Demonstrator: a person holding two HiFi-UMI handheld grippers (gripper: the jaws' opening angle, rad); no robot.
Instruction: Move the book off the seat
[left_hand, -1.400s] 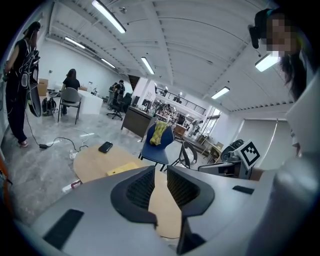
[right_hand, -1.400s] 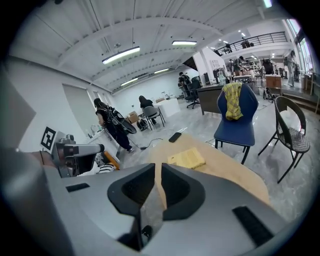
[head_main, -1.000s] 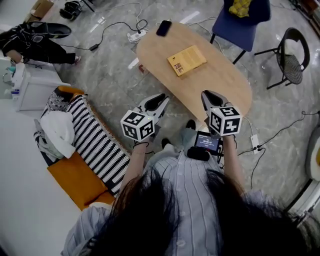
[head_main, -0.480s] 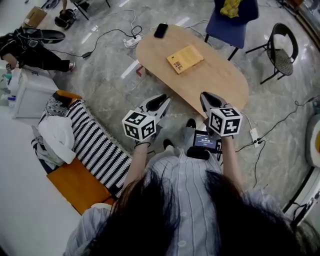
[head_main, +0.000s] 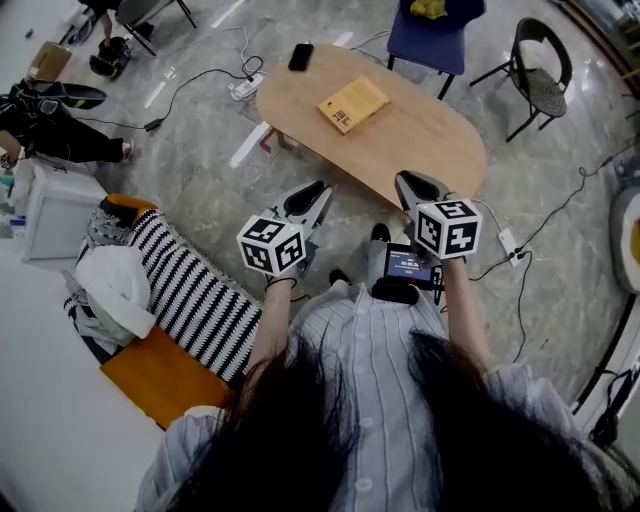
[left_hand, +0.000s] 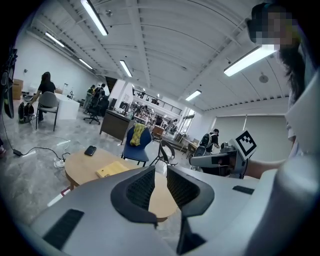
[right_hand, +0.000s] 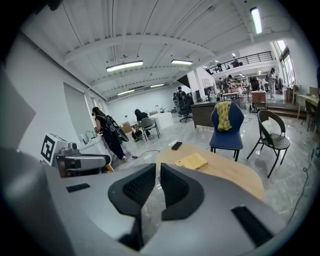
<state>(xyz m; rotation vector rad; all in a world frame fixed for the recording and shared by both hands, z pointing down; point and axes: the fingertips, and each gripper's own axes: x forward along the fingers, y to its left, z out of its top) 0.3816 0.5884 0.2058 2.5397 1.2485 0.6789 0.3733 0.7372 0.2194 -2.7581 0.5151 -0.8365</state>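
Observation:
A yellow book (head_main: 352, 104) lies flat on the oval wooden table (head_main: 430, 140), toward its far left part; it also shows as the book (left_hand: 112, 170) and the book (right_hand: 192, 161) in the gripper views. I hold both grippers in the air on the near side of the table, well short of the book. My left gripper (head_main: 312, 190) has a narrow gap between its pads with nothing in it. The right gripper (head_main: 408, 183) has its pads nearly together and is empty.
A black phone (head_main: 300, 56) lies at the table's far left end. Behind the table stand a blue chair (head_main: 425, 35) with a yellow cloth on it and a black chair (head_main: 541, 86). A striped blanket (head_main: 190, 290) on an orange seat is at my left. Cables cross the floor.
In the head view the table and book have slid toward the top and slightly left. Both grippers keep their places in the view, and their jaws look the same.

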